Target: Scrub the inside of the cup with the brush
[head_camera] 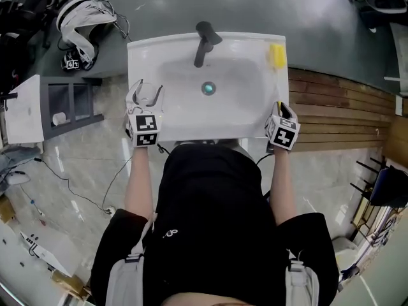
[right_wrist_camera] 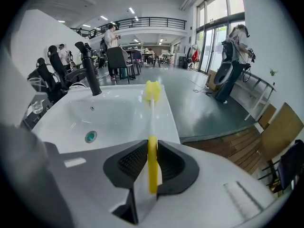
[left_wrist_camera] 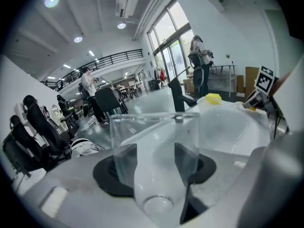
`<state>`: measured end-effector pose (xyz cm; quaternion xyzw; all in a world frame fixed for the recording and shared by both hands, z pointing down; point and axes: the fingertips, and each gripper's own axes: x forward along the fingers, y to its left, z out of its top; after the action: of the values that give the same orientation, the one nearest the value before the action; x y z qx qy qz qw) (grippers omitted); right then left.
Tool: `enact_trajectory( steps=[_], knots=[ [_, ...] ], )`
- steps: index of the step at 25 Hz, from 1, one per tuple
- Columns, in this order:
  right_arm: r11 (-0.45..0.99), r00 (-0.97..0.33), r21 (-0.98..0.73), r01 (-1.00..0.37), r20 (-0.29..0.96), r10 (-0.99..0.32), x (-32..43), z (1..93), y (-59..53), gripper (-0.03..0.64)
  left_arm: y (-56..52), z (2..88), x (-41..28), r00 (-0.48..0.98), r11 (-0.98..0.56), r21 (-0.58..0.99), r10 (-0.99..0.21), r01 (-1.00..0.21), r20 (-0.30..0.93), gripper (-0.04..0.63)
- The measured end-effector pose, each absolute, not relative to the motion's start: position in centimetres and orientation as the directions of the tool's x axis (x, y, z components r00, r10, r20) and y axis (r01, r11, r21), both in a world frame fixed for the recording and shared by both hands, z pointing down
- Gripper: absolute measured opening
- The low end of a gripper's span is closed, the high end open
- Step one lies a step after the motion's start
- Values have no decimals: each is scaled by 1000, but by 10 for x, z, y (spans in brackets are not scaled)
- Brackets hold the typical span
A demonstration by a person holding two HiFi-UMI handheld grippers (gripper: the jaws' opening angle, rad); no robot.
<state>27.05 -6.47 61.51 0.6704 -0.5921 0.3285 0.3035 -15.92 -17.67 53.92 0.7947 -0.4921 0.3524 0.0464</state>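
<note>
Yellow at both ends, the brush [right_wrist_camera: 152, 163] runs along the right rim of the white sink [head_camera: 146, 50]. Its sponge head is at the far corner and its handle is pinched tight between the closed jaws of the right gripper [head_camera: 281, 110]; whether the head rests on the rim cannot be told. At the sink's left edge, the left gripper [head_camera: 145, 104] has its jaws spread wide and pressed against the walls of a clear cup [left_wrist_camera: 156, 146], whose base faces the gripper and whose rim points away. A black tap [head_camera: 204, 40] stands at the back above the drain [head_camera: 208, 88]. Wooden decking [head_camera: 338, 107] lies to the right.
</note>
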Motion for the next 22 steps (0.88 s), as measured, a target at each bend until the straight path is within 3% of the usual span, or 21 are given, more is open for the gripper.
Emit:
enact_trajectory(
  steps=[9, 15, 20, 22],
  knots=[
    [-189, 177, 81, -979, 801, -572, 269, 606, -55, 109, -208, 538, -183, 327, -523, -228, -759, -821, 564, 270],
    [-159, 180, 98, -982, 721, -669, 246, 570, -67, 106, -227, 537, -191, 367, -529, -192, -766, -827, 528, 270],
    [-92, 94, 36, -995, 641, -762, 201, 545, -91, 0, -243, 534, -192, 417, -545, -161, -771, -823, 481, 270],
    [-47, 43, 10, -999, 631, -775, 181, 538, -98, -2, -247, 532, -192, 432, -550, -150, -772, -822, 466, 270]
  ],
)
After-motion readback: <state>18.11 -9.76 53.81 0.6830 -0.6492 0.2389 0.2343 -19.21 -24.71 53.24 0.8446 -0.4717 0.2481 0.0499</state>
